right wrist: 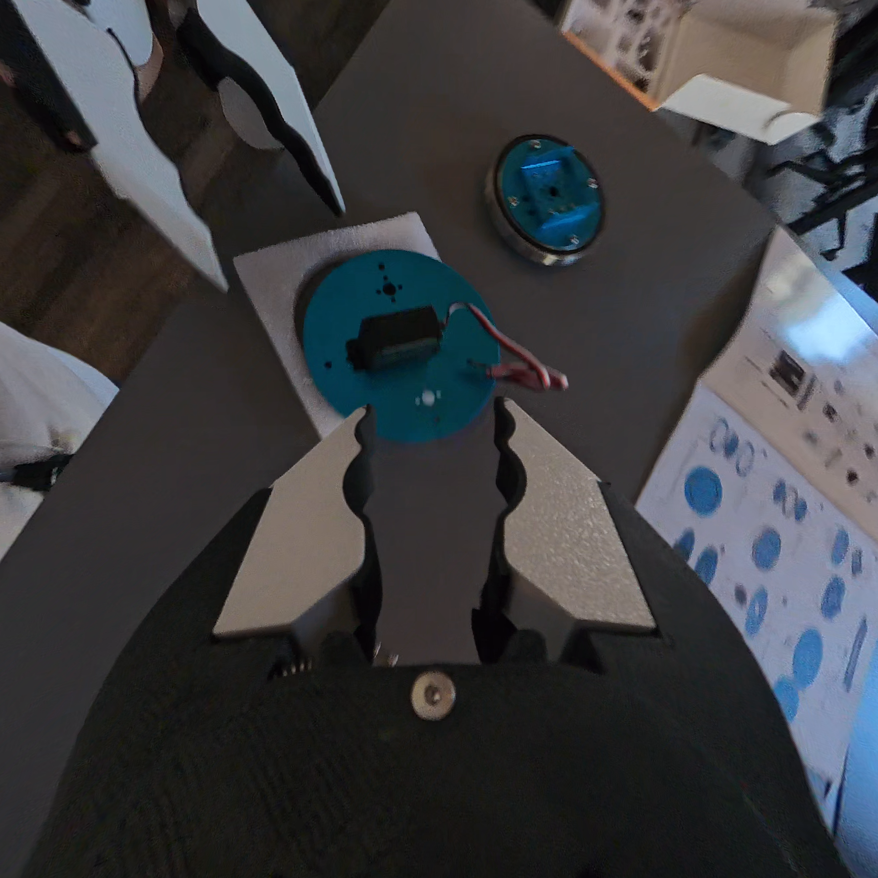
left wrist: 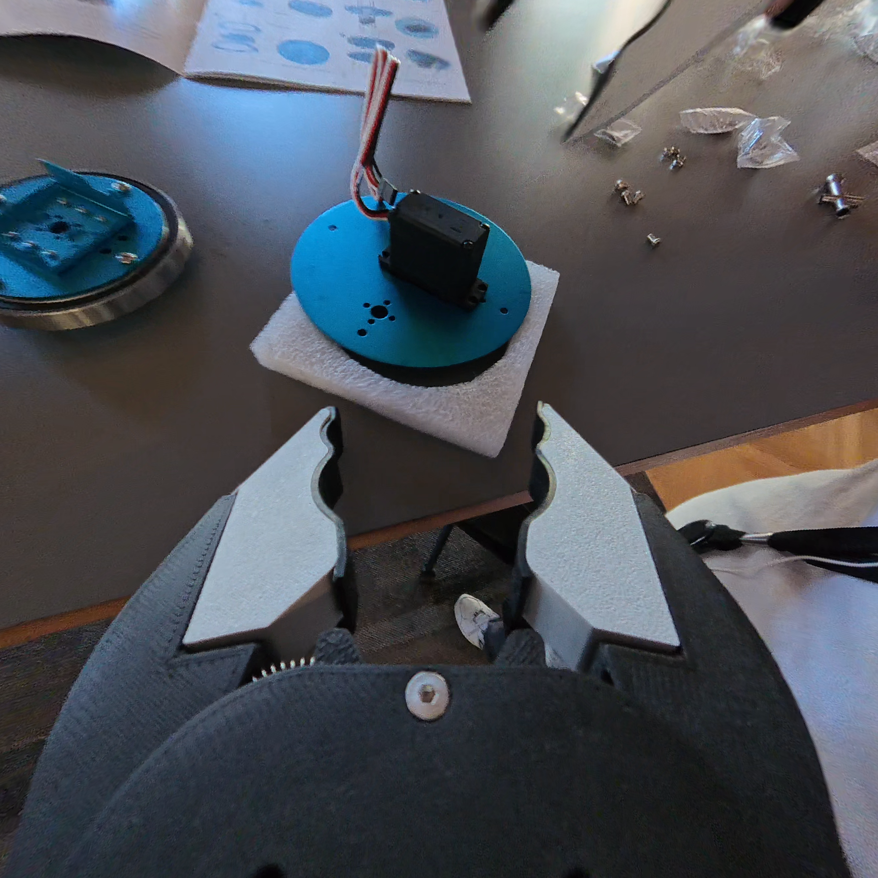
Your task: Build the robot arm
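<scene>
Both claws are empty with jaws spread apart, and neither touches anything. The left claw (left wrist: 434, 418) hovers over the near edge of the dark surface (left wrist: 142, 427), just short of a white foam pad (left wrist: 427, 408). On the pad lies a blue disc (left wrist: 413, 323), and a black servo (left wrist: 437, 247) stands on the disc with its red-and-white wires (left wrist: 375, 119) rising behind it. The pad's near corner sits between the left fingertips but beyond them. The right claw (right wrist: 430, 408) comes at the same disc (right wrist: 427, 418) from the opposite side; its tips frame the disc's rim, whether above or level with it I cannot tell. The servo (right wrist: 399, 342) lies just past them, its wires (right wrist: 522, 370) trailing to the right. A 2nd blue part in a metal ring (left wrist: 95, 247) rests well apart, loose screws (left wrist: 627, 192) and small bags (left wrist: 760, 142) lie farther off, and a printed sheet (left wrist: 332, 42) lies at the surface's far side.
</scene>
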The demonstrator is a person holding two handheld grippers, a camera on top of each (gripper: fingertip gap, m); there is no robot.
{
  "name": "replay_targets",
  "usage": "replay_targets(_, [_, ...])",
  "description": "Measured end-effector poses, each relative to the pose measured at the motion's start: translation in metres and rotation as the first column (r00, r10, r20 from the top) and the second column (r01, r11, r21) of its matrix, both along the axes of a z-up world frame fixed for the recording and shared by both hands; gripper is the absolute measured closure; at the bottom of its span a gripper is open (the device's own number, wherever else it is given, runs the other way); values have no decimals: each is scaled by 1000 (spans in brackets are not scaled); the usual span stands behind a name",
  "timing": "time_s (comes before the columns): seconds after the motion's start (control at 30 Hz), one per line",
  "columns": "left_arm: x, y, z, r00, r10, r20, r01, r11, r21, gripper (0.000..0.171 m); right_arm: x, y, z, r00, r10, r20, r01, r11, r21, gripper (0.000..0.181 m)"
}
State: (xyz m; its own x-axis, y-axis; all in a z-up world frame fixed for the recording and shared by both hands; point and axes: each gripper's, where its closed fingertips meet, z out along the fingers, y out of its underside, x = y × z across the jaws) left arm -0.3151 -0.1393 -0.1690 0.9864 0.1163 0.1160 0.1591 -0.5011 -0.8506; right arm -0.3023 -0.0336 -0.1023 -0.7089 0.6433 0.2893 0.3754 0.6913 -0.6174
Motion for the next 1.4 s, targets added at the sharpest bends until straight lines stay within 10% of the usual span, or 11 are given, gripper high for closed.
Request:
replay_targets(0.17, [-6, -20, 16, 998, 54, -37, -51, 995, 81, 98, 89, 39, -11, 982, -189, -5, 182, 952, -246, 160])
replay_targets(0.27, [-2, -23, 25, 998, 65, -28, -61, 993, 103, 99, 114, 45, -47, 982, -184, 31, 186, 976, -114, 161])
replay_targets(0.43, [25, -19, 49, 996, 50, -71, -40, 989, 140, 103, 111, 42, -68, 896, -314, 312, 405, 868, -288, 160])
replay_targets(0.9, [104, -47, 46, 1000, 18, -15, -17, 995, 99, 104, 103, 41, -79, 887, -405, 222, 459, 827, -325, 173])
replay_targets(1.13, [100, -24, 68, 953, -196, 232, 130, 953, 274, 129, 97, -6, -33, 954, -241, -178, 192, 948, -253, 174])
replay_targets(1.4, [56, 35, 87, 726, -464, 507, 280, 874, 398, 142, 46, -37, 23, 780, -154, -606, 174, 984, -26, 175])
